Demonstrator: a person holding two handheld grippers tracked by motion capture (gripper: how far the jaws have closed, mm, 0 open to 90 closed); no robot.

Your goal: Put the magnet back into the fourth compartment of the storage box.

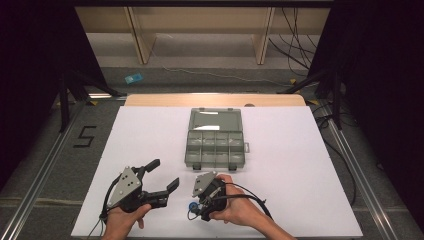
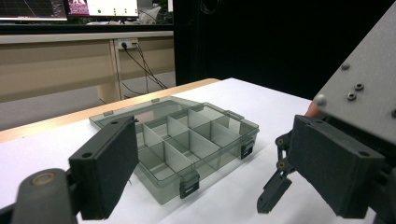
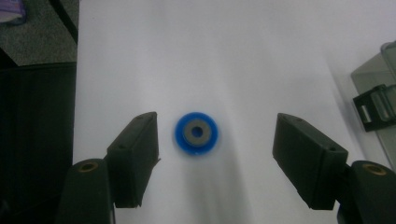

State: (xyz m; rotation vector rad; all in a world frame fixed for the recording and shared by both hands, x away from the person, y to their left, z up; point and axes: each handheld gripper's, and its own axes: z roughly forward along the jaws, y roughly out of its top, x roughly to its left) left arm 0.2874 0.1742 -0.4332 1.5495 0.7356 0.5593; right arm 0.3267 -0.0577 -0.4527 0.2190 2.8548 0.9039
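Note:
A grey see-through compartment box point(image 1: 215, 145) lies open mid-table, its lid flat behind it and its cells looking empty. A small blue ring with a grey centre point(image 1: 192, 206) rests on the white table point(image 1: 300, 165) near the front edge. My right gripper point(image 1: 202, 202) points down over the blue ring point(image 3: 196, 132), which lies between its open jaws, nearer the left one; the gripper point(image 3: 215, 123) touches nothing. My left gripper point(image 1: 163, 175) is open and empty, left of the right one, facing the box point(image 2: 187, 140). The left gripper point(image 2: 215, 126) frames the box's front.
A latched corner of the box point(image 3: 376, 105) is at the right of the right gripper view. The right gripper's grey plate point(image 2: 364, 88) is close by in the left gripper view. Off the table are a floor mark "5" point(image 1: 85, 136), a blue item point(image 1: 133, 78) and cables point(image 1: 295, 50).

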